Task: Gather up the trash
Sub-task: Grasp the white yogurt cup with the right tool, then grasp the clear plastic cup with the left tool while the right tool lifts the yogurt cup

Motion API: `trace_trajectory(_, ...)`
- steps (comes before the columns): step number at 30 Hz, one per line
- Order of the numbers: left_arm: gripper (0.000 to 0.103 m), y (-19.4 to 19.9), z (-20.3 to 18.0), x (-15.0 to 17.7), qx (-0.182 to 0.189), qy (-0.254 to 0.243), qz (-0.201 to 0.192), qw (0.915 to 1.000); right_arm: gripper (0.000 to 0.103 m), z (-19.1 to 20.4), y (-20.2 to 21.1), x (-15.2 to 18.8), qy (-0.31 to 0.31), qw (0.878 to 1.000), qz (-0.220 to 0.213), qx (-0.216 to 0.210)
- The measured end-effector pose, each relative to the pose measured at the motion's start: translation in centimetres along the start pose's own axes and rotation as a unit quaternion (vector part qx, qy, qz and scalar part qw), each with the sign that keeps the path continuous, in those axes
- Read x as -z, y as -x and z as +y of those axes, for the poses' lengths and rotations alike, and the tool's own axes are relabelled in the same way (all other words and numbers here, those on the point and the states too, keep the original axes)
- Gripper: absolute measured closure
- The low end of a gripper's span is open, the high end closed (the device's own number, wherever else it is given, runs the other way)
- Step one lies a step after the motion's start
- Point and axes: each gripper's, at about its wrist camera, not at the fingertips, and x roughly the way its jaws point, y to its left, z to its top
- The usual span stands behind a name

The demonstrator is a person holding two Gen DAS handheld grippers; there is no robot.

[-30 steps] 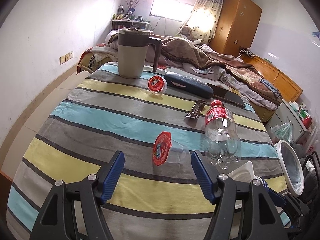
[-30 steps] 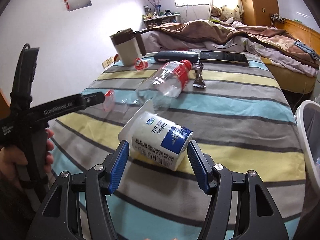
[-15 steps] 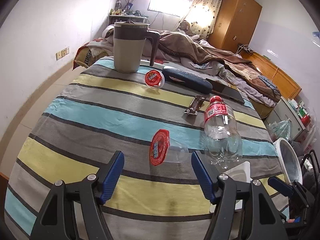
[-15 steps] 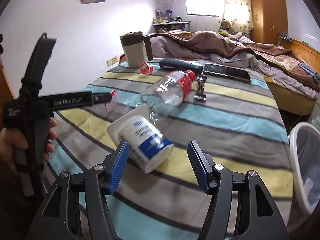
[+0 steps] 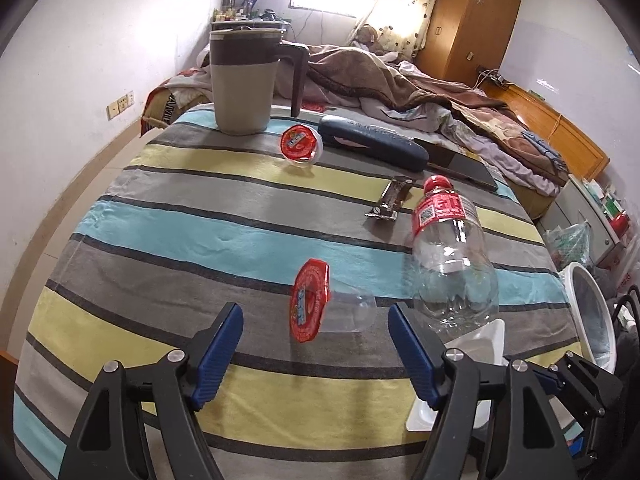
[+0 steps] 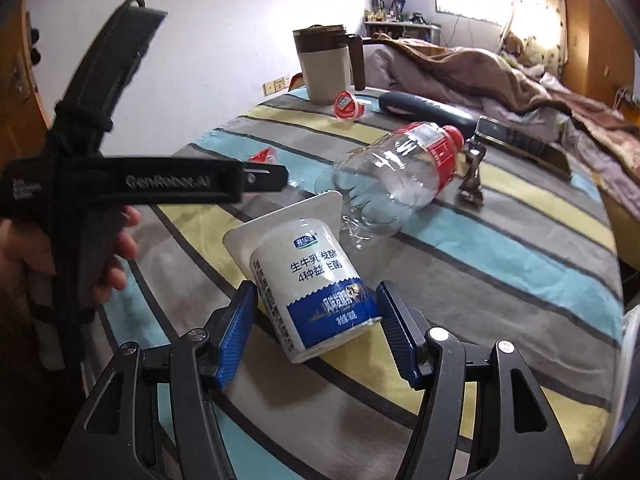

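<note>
Left wrist view: desk (image 5: 168,240) under a striped cloth; beyond it, a bed (image 5: 400,92) with rumpled covers. White bin (image 5: 592,316) beside the desk's right edge, its contents not discernible. Lidded mug (image 5: 244,80) upright at the far end. Clear bottle (image 5: 452,264), red-capped and apparently empty, lying on its side. Small clear cup (image 5: 344,314) with a red foil lid, on its side, empty, ahead of the left claw (image 5: 316,344), whose jaws are opening with nothing between the pads. A second red-lidded cup (image 5: 300,144) tilted near the mug.

Right wrist view: yogurt cup (image 6: 312,284) lying on the desk between the spread pads of the right claw (image 6: 316,320); the right pad is at its base, but no grip is evident.
</note>
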Motion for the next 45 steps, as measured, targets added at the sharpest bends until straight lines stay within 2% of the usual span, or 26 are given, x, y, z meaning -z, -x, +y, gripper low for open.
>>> trace_trajectory(8, 0.028, -0.9, -0.3, -0.2, 0.003, -0.002, 0.008, 1.0, 0.045, -0.9, 1.0, 0.6, -0.037, 0.999, -0.016, 0.004)
trace_trajectory(16, 0.028, -2.8, -1.4, -0.4, -0.037, -0.029, 0.02, 0.9987, 0.045, -2.3, 2.0, 1.2, -0.081, 0.995, -0.035, 0.037)
trace_trajectory(18, 0.028, -3.5, -1.8, -0.3, -0.04, -0.039, 0.032, 0.9979, 0.045, -2.5, 2.2, 1.2, -0.087, 0.995, -0.039, 0.038)
trace_trajectory(20, 0.028, -3.6, -2.0, -0.1, -0.043, -0.038, 0.028, 0.9979, 0.045, -2.5, 2.3, 1.2, -0.09, 0.994, -0.042, 0.041)
trace_trajectory(26, 0.04, -3.2, -2.0, 0.1, -0.046, -0.039, 0.024, 0.9979, 0.045, -2.8, 2.3, 1.2, -0.092, 0.994, -0.045, 0.045)
trace_trajectory(29, 0.054, -3.0, -2.0, 0.1, -0.047, -0.039, 0.021, 0.9979, 0.045, -3.0, 2.3, 1.4, -0.095, 0.993, -0.045, 0.05)
trace_trajectory(45, 0.054, 0.7, -4.0, 1.8, -0.032, -0.057, -0.005, 0.9979, 0.045, -3.8, 4.1, 1.8, -0.114, 0.989, -0.062, 0.072)
